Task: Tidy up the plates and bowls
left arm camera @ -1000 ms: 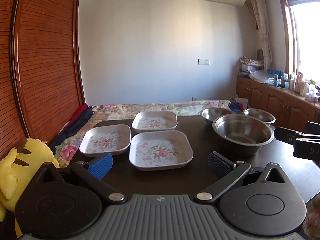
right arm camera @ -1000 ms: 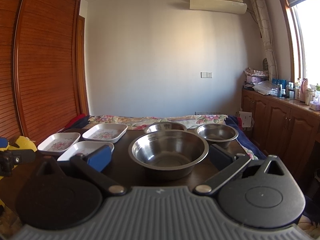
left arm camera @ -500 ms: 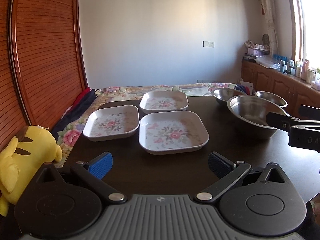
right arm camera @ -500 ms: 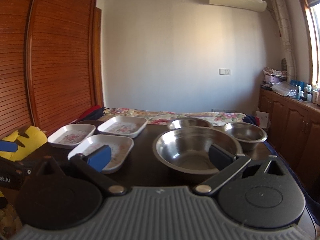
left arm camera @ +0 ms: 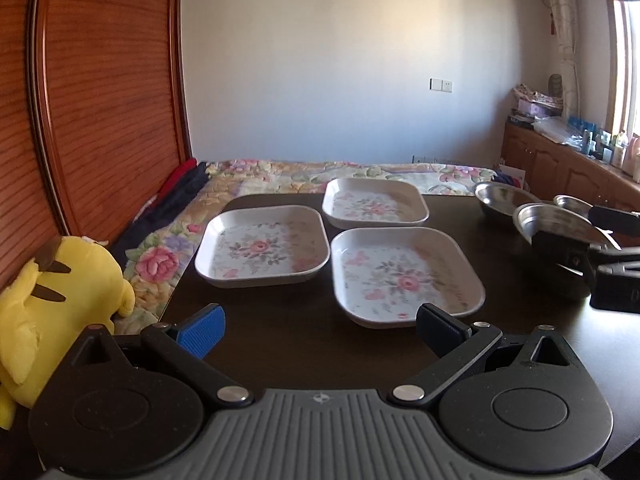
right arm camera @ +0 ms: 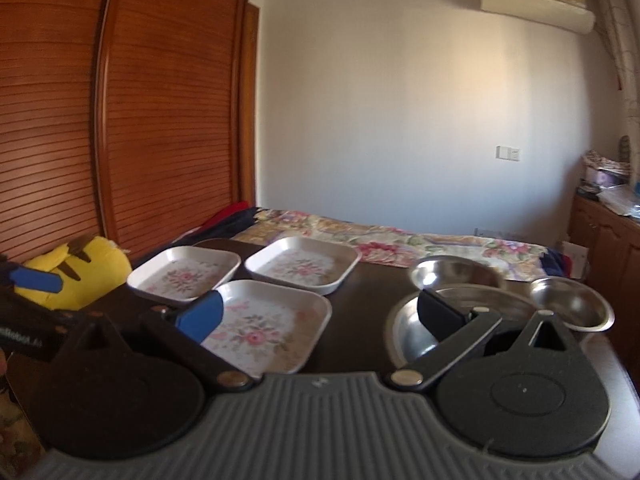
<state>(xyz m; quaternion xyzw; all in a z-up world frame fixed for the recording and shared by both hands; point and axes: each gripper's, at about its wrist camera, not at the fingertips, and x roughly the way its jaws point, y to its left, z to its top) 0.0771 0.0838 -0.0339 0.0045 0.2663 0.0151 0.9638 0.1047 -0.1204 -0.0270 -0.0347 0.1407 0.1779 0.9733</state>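
Three square white plates with pink flowers sit on the dark table (left arm camera: 280, 336): a left plate (left arm camera: 262, 246), a far plate (left arm camera: 374, 202) and a near plate (left arm camera: 406, 276). My left gripper (left arm camera: 320, 328) stands open just short of the near plate, holding nothing. Three steel bowls stand to the right: a far bowl (right arm camera: 456, 274), a large bowl (right arm camera: 416, 332) and a small bowl (right arm camera: 572, 306). My right gripper (right arm camera: 320, 316) is open, its blue finger over the near plate (right arm camera: 268, 320) and its black finger over the large bowl. From the left wrist it (left arm camera: 600, 236) partly hides the large bowl (left arm camera: 556, 224).
A yellow plush toy (left arm camera: 52, 300) leans at the table's left edge. A flowered bedspread (left arm camera: 320, 172) lies beyond the far edge, with a slatted wooden wardrobe (left arm camera: 100, 100) on the left and low cabinets (left arm camera: 560, 168) on the right.
Both views have swung left and drawn nearer the plates. My right gripper has shifted from the large bowl's front to straddle the near plate and that bowl. Both stay open.
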